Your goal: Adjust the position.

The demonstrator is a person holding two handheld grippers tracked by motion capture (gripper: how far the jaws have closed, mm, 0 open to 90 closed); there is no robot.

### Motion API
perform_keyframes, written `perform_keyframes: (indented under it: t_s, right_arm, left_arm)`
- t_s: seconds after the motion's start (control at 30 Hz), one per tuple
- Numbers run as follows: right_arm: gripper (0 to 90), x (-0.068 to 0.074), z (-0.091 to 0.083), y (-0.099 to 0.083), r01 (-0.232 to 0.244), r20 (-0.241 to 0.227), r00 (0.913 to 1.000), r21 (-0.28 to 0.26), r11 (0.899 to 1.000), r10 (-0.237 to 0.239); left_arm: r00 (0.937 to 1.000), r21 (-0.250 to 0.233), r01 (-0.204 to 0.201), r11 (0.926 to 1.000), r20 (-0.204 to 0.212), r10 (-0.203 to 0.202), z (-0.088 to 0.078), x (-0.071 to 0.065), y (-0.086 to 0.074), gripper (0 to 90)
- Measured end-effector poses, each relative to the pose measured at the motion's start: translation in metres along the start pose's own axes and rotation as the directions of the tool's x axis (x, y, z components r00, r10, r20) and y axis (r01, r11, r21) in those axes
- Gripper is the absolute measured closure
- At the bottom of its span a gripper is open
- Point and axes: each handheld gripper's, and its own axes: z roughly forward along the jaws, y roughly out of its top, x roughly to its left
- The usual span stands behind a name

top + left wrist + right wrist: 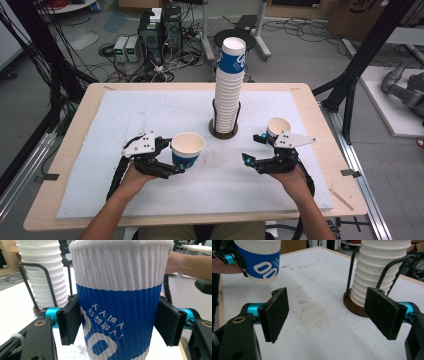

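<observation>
Holding a blue-and-white paper cup [188, 142] upright, the left gripper [181, 164] is clamping its blue band from both sides, to the near left of the cup stack [230, 90]; in the right gripper view the cup is hanging just clear of the white mat [150, 110]. The right gripper [254, 148] is hovering released and empty to the near right of the stack, with a second cup [278, 125] standing just behind it. Likely step: cups are being laid out from the stack, and this one is going down. The next move is calling for a level descent, then letting go without tipping it. The mat left of the stack is offering plenty of room, well inside the table edge; the wire holder [223, 132] around the stack is the only snag.
</observation>
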Motion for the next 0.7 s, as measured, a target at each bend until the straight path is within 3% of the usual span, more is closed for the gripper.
perform_keyframes:
  t_s: [0.1, 0.4, 0.7]
  right_arm:
    - [20.7, 0.0, -0.001, -0.003, -0.011, 0.013, 0.9999, -0.005, 1.0, 0.011]
    - [20.8, 0.002, -0.003, -0.002, -0.005, 0.03, 0.9995, -0.012, 1.0, 0.005]
    - [20.8, 0.001, -0.005, -0.005, -0.012, 0.037, 0.9992, -0.015, 1.0, 0.013]
  left_arm:
    - [0.9997, -0.038, 0.001, 0.9993, -0.026, -0.002, -0.004, 0.001, -0.002, 28.7]
    - [0.9981, -0.092, -0.018, 0.9956, -0.061, 0.013, -0.013, 0.004, -0.012, 28.5]
    - [0.9947, -0.164, -0.022, 0.9862, -0.103, 0.005, -0.024, 0.006, -0.013, 28.2]
